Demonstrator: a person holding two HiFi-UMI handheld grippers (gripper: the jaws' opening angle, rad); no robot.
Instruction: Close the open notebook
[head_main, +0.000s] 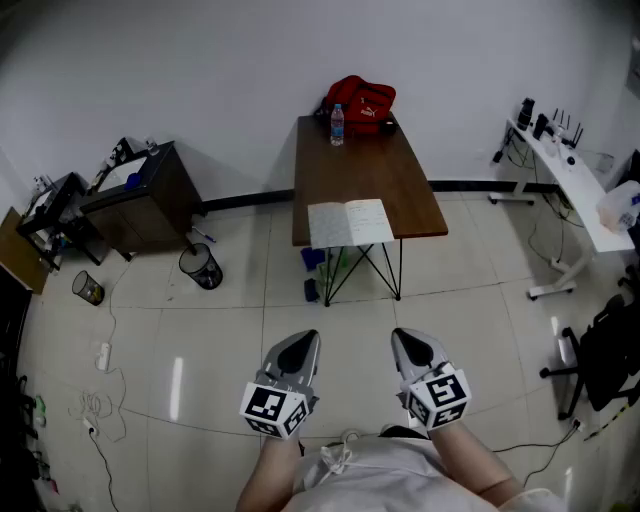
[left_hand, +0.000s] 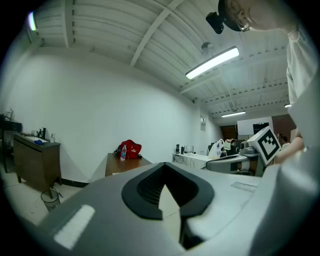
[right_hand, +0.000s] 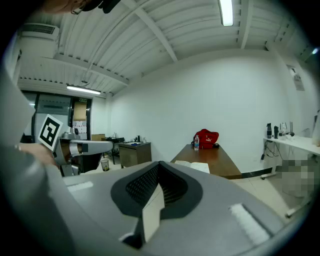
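left hand-held gripper (head_main: 300, 348) and right hand-held gripper (head_main: 412, 348): grey shells, black pads, black-and-white marker cubes (head_main: 272, 408); white shirt (head_main: 385, 472).

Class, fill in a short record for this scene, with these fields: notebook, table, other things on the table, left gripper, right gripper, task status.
Notebook: white paper notebook, lying open at the table's near edge
Table: brown rectangular wooden table on thin black legs
Also on table: red fabric bag and clear plastic water bottle, both at the far end
Left gripper: jaws together, empty, well short of the table
Right gripper: jaws together, empty, well short of the table
Task status: not begun; notebook untouched
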